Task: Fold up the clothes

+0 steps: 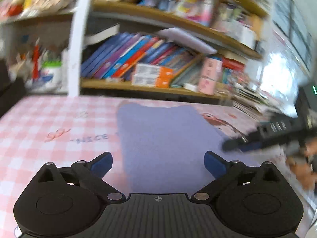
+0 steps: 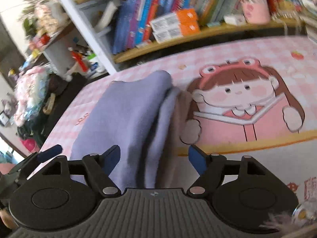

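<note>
Lavender garment (image 1: 168,138) lies on the pink checked cloth (image 1: 49,119), partly folded, with a raised ridge along its right side in the right wrist view. Left gripper (image 1: 158,163) fingers stand wide apart over its near edge, holding nothing. Right gripper (image 2: 154,159) fingers likewise apart, empty, straddling the garment's near end; bookshelf (image 1: 150,87) beyond.

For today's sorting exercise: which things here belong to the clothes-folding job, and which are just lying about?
Job:
lavender garment
left gripper, open
right gripper, open
pink checked cover as work surface

Lying about:
books
orange-and-white boxes
pink box
</note>
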Motion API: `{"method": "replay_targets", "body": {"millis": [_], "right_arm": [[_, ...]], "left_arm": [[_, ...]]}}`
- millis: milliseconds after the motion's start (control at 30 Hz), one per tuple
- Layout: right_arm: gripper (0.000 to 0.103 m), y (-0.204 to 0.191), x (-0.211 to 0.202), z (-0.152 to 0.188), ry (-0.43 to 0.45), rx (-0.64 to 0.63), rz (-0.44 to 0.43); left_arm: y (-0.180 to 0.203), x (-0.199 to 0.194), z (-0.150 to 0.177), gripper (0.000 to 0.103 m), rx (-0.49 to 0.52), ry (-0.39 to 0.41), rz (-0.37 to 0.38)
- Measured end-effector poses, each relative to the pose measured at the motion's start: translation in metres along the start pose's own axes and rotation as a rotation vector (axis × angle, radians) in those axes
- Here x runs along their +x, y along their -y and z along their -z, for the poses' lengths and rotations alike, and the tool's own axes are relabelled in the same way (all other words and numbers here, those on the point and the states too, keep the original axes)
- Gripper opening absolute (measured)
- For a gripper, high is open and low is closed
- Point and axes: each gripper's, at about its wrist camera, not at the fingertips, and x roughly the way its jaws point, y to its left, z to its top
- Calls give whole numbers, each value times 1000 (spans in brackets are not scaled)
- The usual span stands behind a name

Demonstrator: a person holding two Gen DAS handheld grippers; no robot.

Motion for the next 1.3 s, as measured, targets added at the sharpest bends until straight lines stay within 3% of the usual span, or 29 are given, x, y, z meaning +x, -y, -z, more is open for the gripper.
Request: {"method": "replay_targets", "body": {"millis": [133,233,300,333,433,533,767,933,1100,1167,1233,1300], "right_arm": [[74,12,14,-2,-41,109,-45],[66,14,19,-4,-57,145,-79],[58,10,23,-4,-67,138,-90],[52,8,24,-3,-71,132,-94],[35,2,20,-2,-70,70,-92],[30,-2,1,3,-45,-33,-69],[31,8,-40,31,-47,-108,-62],[46,18,-45,39,-48,-58,-80],[52,27,-40,42,-60,4,-104],[52,31,-36,43,-71,30,-123],[43,25,-36,43,-61,2,-114],[37,18,-38,43,-47,-35,-98]], "left_arm": [[-36,28,-6,99,-176,-104,24],[-52,45,-3,95,-322,-156,118],[-54,51,-1,74,-374,-164,159],[-54,53,-1,70,-399,-167,179],[-33,48,-1,63,-341,-163,122],[-12,34,-1,61,-293,-163,169],[15,11,14,63,-223,-200,209],[8,5,14,70,-222,-199,183],[-3,11,12,70,-273,-206,198],[-3,16,13,69,-298,-210,214],[0,19,13,65,-304,-203,218],[7,17,12,55,-274,-188,205]]}}
